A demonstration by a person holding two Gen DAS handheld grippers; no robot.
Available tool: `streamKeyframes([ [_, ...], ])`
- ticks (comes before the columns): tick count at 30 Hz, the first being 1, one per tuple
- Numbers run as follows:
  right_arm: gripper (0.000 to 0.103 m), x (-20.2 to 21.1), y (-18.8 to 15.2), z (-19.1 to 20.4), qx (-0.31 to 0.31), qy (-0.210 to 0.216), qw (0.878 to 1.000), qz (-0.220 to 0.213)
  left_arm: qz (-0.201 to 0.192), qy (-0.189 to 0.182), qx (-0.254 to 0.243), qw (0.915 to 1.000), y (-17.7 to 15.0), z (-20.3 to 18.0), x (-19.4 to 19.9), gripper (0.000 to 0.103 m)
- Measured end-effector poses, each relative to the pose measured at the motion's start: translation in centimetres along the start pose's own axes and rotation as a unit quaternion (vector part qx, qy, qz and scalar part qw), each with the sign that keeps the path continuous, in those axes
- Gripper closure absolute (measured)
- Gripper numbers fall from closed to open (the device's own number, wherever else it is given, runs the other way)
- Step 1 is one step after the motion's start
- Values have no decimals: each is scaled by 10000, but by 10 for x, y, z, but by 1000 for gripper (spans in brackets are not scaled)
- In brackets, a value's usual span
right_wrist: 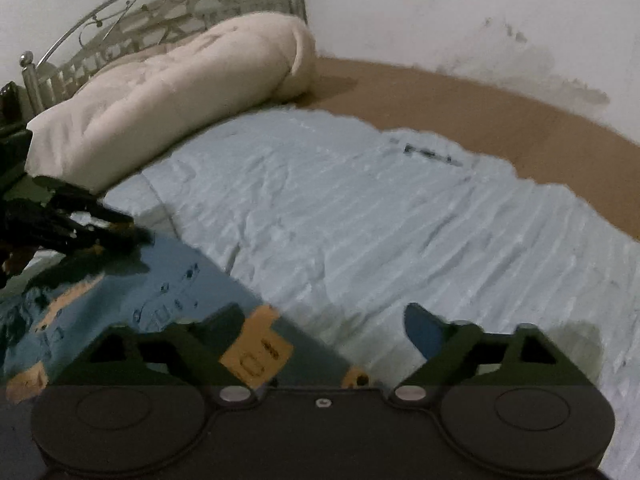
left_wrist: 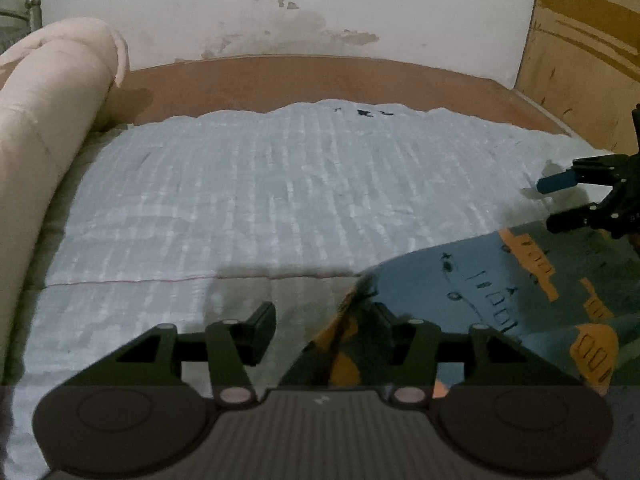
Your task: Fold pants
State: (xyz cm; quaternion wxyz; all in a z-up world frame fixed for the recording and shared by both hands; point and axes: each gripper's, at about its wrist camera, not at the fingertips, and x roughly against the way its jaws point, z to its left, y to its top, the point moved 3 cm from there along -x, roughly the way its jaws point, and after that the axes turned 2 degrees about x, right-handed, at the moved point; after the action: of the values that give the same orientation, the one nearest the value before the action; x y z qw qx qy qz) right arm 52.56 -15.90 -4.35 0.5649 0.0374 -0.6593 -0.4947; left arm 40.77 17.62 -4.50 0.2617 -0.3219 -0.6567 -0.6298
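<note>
The pants [left_wrist: 480,280] are blue-grey with orange patches and dark print, lying on the light blue bed cover [left_wrist: 260,184]. In the left wrist view they fill the lower right, and one edge lies between my left gripper's [left_wrist: 324,320] open fingers. In the right wrist view the pants [right_wrist: 160,292] lie at the lower left, with an edge between my right gripper's [right_wrist: 332,324] open fingers. The right gripper also shows at the right edge of the left wrist view [left_wrist: 560,204], open above the pants. The left gripper shows at the left of the right wrist view [right_wrist: 120,228].
A rolled cream quilt [left_wrist: 52,120] lies along the left side of the bed, by a metal headboard [right_wrist: 168,4]. Brown mattress [left_wrist: 320,80] shows beyond the cover, then a stained white wall [left_wrist: 320,8]. A wooden panel [left_wrist: 584,40] stands at the right.
</note>
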Motion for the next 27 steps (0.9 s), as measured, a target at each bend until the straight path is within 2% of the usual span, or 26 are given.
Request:
streamKeyframes([
  [1,12,-4,-3,-2,-5,-73,9999,123,43,29,27,10000,0,1,-1,48],
  [2,12,-10,-8,-3,-28,-119,9995,306,131,39,103,9999,-1,3,-3,60],
  [3,14,-16,-13,-4,-74,-117,9987,495,257,9,178,9995,-2,5,-6,88],
  [4,17,-19,-18,-5,-145,-132,9980,601,432,-27,263,9987,-2,6,-9,100],
  [5,18,-18,-21,-4,-195,-140,9982,558,513,47,306,9982,-3,7,-10,101],
  [6,27,-15,-22,-2,-226,-83,9983,522,520,145,274,9982,-3,5,-8,102],
  [7,45,-11,-22,1,-235,-41,9984,508,469,178,219,9985,-3,4,-4,103],
  [8,57,-7,-21,2,-244,-84,9984,501,384,194,173,9989,-2,1,2,103],
  [9,80,-3,-22,3,-258,-200,9982,507,305,233,139,9992,-1,-2,8,103],
  [10,92,2,-23,5,-288,-280,9979,508,228,266,100,9993,1,-5,15,103],
  [13,98,23,-22,14,-292,-441,9982,281,-51,373,-24,9993,5,-13,38,103],
  [19,99,87,-31,55,-38,-909,9953,-327,-619,831,-461,9935,-6,-45,92,103],
  [23,99,134,-54,93,153,-1164,9906,-704,-995,1051,-879,9856,-31,-73,128,103],
  [27,100,170,-86,132,394,-1409,9842,-997,-1466,1129,-899,9786,-58,-92,159,103],
])
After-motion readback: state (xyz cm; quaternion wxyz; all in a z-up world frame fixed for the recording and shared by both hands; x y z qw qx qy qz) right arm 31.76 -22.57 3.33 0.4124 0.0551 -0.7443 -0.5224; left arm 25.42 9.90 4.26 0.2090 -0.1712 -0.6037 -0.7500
